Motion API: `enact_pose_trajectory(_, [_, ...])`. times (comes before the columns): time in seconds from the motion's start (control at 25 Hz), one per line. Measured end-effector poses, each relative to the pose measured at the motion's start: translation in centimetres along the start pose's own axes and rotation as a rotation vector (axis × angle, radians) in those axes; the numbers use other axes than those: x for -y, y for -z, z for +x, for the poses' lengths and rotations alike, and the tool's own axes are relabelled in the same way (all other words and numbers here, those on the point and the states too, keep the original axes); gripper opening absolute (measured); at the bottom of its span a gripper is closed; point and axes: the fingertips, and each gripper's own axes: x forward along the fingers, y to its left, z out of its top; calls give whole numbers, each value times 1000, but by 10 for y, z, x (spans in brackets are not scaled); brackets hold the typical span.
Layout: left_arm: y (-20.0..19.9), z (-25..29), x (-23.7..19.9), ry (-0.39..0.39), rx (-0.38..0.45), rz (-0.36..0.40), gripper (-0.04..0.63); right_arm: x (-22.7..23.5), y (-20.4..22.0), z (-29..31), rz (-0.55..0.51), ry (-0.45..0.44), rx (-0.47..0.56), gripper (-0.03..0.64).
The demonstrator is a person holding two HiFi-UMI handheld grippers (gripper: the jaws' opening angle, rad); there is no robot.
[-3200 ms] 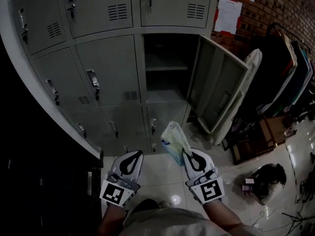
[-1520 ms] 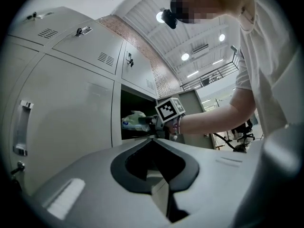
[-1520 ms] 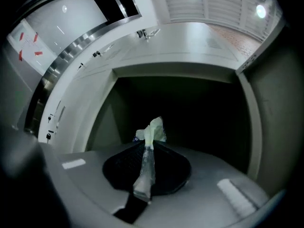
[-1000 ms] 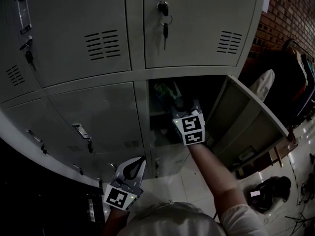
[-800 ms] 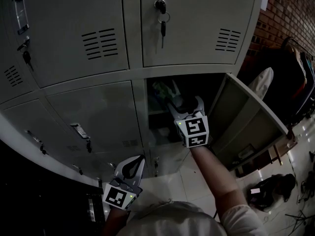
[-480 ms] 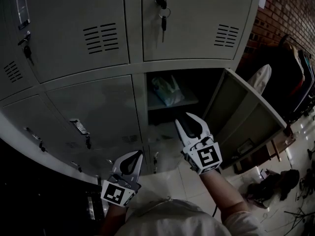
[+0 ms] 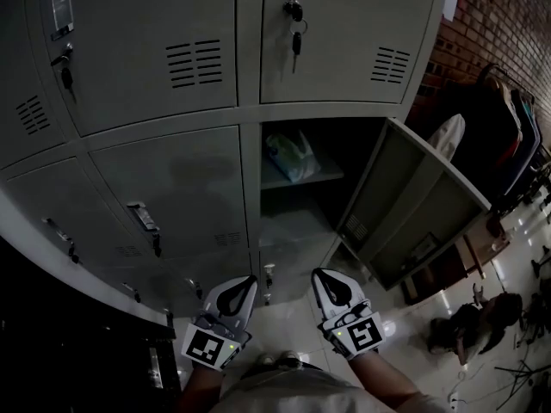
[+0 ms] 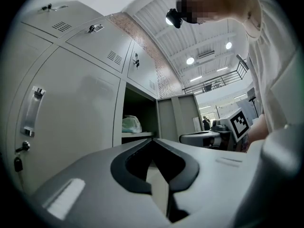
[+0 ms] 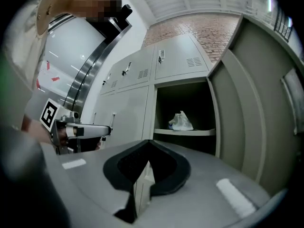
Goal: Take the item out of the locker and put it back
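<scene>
Grippers low, side by side, pointing at locker (image 7: 250, 188), left gripper (image 7: 251, 280) fingers (image 8: 85, 179) together, right gripper (image 7: 317, 274) fingers (image 9: 213, 170) just closed, empty.

Metal locker (image 7: 344, 50) (matt), plastic bag (image 7: 291, 155), glossy floor (image 7: 405, 334)

The bag (image 7: 291, 155) lies on a shelf (image 7: 323, 175) in the open locker (image 7: 251, 179), whose door (image 7: 405, 205) stands out to the right; near and below, the left gripper (image 7: 249, 280) sits beside the right gripper (image 7: 318, 274).

One plastic bag (image 7: 290, 155), in the one open locker (image 7: 417, 200). Two grippers: left tongs (image 7: 250, 280), right tongs (image 7: 318, 274). Two doors with hanging keys (image 7: 295, 28).
</scene>
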Motion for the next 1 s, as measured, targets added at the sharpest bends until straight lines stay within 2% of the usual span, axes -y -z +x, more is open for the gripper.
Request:
enact_pose_trajectory(0.16, [4,-17,19,8,-13,-8,-21,-14,-3,-23,-29,-2,-4,0])
enact_pose_trajectory(0.36, [-1,-48,53,-22,-11,13,-21,-21,2,-73,84,30,-8,0])
enact_pose_trajectory(0.48, [-2,-68,82,-59,-20,24,-21,-33,6,-113,79,24,-24,-1])
enact_pose_trajectory(0.68, [-3,-101,159,-90,-44,21,-21,-64,5,-195,82,-29,-34,0])
enact_pose_trajectory(0.88, [-6,-127,258,-30,-75,21,-21,-83,0,-273,126,-41,-56,0])
enact_pose_trajectory(1.0, [-7,-145,289,-40,-91,1,-21,-95,-2,-306,122,-56,-67,0])
